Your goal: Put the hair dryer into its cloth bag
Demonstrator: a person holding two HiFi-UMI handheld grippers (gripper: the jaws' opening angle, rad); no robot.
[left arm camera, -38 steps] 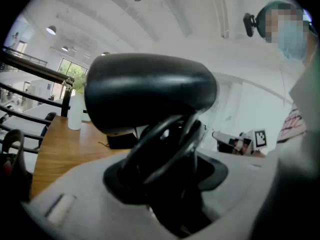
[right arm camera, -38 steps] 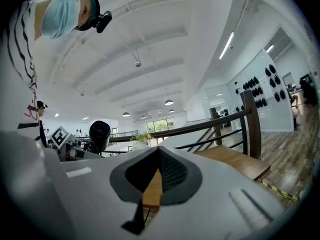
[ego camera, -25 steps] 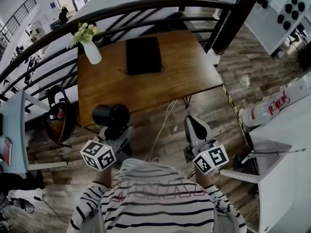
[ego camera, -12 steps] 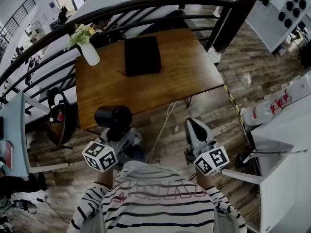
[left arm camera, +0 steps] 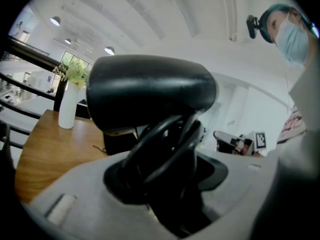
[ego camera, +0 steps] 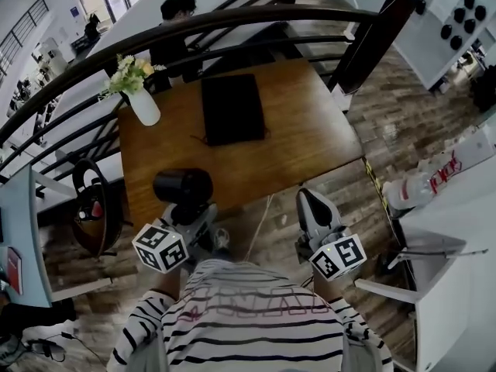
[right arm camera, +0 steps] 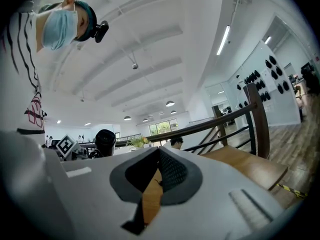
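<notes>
The black hair dryer (ego camera: 183, 186) stands barrel-up in my left gripper (ego camera: 190, 211), which is shut on its handle and the cord wound around it. Up close in the left gripper view, the hair dryer (left arm camera: 150, 89) fills the middle above the left gripper (left arm camera: 165, 179). The black cloth bag (ego camera: 232, 108) lies flat on the wooden table (ego camera: 310, 130), beyond both grippers. My right gripper (ego camera: 312, 208) is shut and holds nothing, level with the table's near edge. In the right gripper view the right gripper (right arm camera: 157, 171) has its tips together, and the hair dryer (right arm camera: 105, 141) shows at left.
A white vase (ego camera: 144, 103) with flowers stands at the table's far left corner. A dark curved railing (ego camera: 232, 22) runs behind the table, with a person (ego camera: 180, 10) beyond it. A white counter (ego camera: 457, 231) is at right, a dark round object (ego camera: 93, 208) on the floor at left.
Both grippers have moved toward the table, the hair dryer still in the left one. The table sits closer in view, and a person has come into sight behind the railing.
</notes>
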